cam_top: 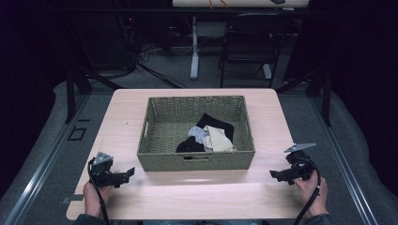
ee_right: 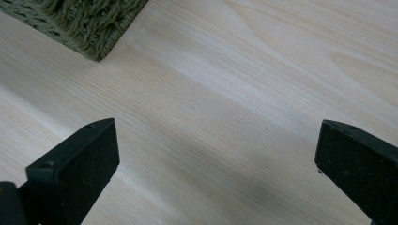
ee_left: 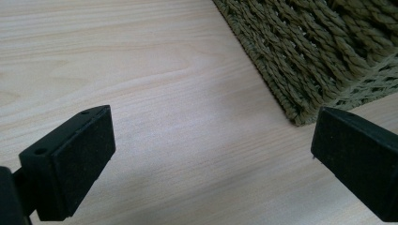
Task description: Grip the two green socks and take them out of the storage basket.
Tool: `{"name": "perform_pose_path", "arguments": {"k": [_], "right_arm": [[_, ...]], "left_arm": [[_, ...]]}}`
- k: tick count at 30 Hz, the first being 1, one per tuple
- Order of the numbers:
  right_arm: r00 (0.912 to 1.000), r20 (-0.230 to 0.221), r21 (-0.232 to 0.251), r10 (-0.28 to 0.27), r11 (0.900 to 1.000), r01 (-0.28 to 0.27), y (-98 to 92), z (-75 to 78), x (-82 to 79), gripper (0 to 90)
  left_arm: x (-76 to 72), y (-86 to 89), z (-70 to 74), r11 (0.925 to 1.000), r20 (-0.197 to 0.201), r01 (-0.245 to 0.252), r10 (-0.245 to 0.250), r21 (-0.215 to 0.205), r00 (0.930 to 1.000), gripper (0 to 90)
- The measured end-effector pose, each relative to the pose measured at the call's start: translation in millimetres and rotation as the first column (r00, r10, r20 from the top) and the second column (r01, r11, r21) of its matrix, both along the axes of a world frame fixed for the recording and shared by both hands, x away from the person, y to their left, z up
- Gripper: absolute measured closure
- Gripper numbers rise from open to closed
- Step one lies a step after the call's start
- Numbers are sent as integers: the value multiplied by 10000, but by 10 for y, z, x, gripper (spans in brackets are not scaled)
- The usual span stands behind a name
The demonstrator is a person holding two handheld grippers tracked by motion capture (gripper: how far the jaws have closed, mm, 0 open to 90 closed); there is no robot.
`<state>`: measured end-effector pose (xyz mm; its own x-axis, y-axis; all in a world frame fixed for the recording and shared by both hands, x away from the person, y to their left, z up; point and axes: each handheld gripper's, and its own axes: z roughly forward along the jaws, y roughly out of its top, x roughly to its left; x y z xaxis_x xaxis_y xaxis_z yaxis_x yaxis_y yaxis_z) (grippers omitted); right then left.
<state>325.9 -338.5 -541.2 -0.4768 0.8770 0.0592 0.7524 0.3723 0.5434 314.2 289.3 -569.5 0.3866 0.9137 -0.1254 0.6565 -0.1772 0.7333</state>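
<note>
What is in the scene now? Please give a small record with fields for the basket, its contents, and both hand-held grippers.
surface: light wooden table
basket: green woven basket, middle of the table
contents: pile of cloth items, black, grey and cream, in the basket's near right part
left hand-held gripper: jaws open, nothing between them, near the basket's near left corner, apart from it
right hand-held gripper: jaws open, nothing between them, to the right of the basket's near right corner
contact: neither touches the basket or the cloth items

looks like a lab/test room: dark curtains, floor cables point(cam_top: 141, 56), folding chair point(cam_top: 248, 42), bare desk legs.
</note>
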Motion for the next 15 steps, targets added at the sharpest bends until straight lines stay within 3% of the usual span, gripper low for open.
{"name": "perform_pose_path", "arguments": {"k": [10,15], "right_arm": [[10000,16,-99,77,9999,-77,44,52,47,0],[9998,-63,195,171,9997,-170,86,98,103,0]], "left_arm": [[-4,8,-4,10000,-41,38,-38,-51,10000,2],[-17,16,-2,10000,-14,1,-1,-95,10000,2]]}}
